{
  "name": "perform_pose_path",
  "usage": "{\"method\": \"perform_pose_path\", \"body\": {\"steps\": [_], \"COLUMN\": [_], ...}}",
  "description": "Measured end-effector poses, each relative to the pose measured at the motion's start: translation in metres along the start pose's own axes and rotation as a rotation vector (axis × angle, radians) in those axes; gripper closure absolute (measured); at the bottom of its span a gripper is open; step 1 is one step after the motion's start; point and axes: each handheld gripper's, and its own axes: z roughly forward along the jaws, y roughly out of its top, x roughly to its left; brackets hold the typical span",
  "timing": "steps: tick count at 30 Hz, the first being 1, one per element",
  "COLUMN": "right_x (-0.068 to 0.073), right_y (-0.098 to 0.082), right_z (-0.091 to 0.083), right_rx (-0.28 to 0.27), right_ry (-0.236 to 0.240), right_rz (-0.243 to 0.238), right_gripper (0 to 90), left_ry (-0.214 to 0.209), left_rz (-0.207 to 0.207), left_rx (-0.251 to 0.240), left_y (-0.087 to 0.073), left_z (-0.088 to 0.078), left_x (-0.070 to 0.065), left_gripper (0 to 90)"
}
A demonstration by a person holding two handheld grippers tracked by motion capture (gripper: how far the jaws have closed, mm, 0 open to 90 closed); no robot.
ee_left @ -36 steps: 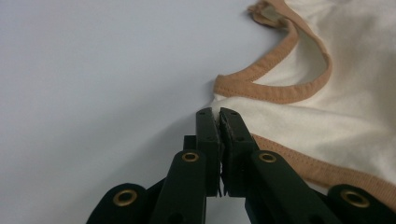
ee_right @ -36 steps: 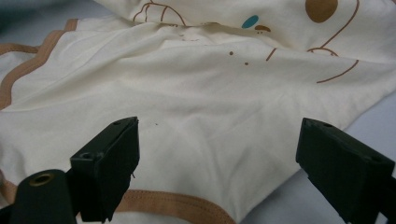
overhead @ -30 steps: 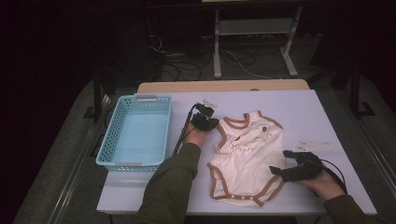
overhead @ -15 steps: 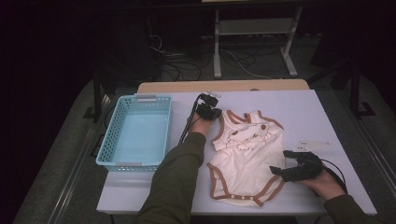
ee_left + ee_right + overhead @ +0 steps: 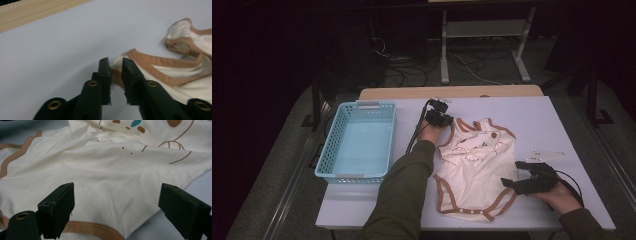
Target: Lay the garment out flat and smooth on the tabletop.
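A cream baby bodysuit (image 5: 474, 170) with brown trim and a cartoon print lies spread on the white table (image 5: 532, 115). My left gripper (image 5: 443, 120) is at its far left shoulder. In the left gripper view its jaws (image 5: 115, 61) have just been opening and stand a narrow gap apart, with the shoulder's brown trim (image 5: 175, 75) lying between them, not pinched. My right gripper (image 5: 513, 174) rests at the bodysuit's near right side. Its jaws (image 5: 117, 187) stand wide open just above the cream cloth (image 5: 112, 157) near the hem.
A light blue plastic basket (image 5: 328, 150) stands on the table's left part, close to my left forearm. A wooden strip (image 5: 452, 92) runs along the far edge. Behind it, a metal frame (image 5: 482, 30) and cables stand on the dark floor.
My left hand has moved away from me toward the far edge, drawing the bodysuit's shoulder out flatter. The right hand has kept still.
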Motion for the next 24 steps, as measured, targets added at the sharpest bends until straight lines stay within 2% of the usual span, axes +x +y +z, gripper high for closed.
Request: {"method": "perform_pose_path", "body": {"steps": [5,8,9,15,22,24], "right_x": [0.000,0.000,0.000,0.000,0.000,0.001], "right_y": [0.000,0.000,0.000,0.000,0.000,0.000], "right_z": [0.000,0.001,0.001,0.001,0.002,0.002], "right_rx": [0.003,0.004,0.004,0.007,0.011,0.008], "right_ry": [0.001,0.001,0.001,-0.002,-0.006,-0.008], "right_rz": [-0.002,-0.001,-0.001,0.000,-0.003,-0.004], "right_gripper": [13.2,13.2,13.2,13.2,13.2,13.2], "left_ry": [-0.009,-0.019,-0.019,-0.034,-0.034,-0.022], "left_rz": [-0.012,-0.026,-0.011,-0.019,0.001,0.009], "left_rx": [-0.017,-0.031,-0.019,-0.026,0.003,0.014], "left_y": [0.000,-0.004,-0.006,-0.021,-0.037,-0.041], "left_z": [-0.017,-0.027,-0.032,-0.052,-0.072,-0.077], "left_x": [-0.003,-0.008,-0.009,-0.021,-0.031,-0.033], "left_gripper": [60.6,57.8,57.3,56.9,58.0,58.6]}}
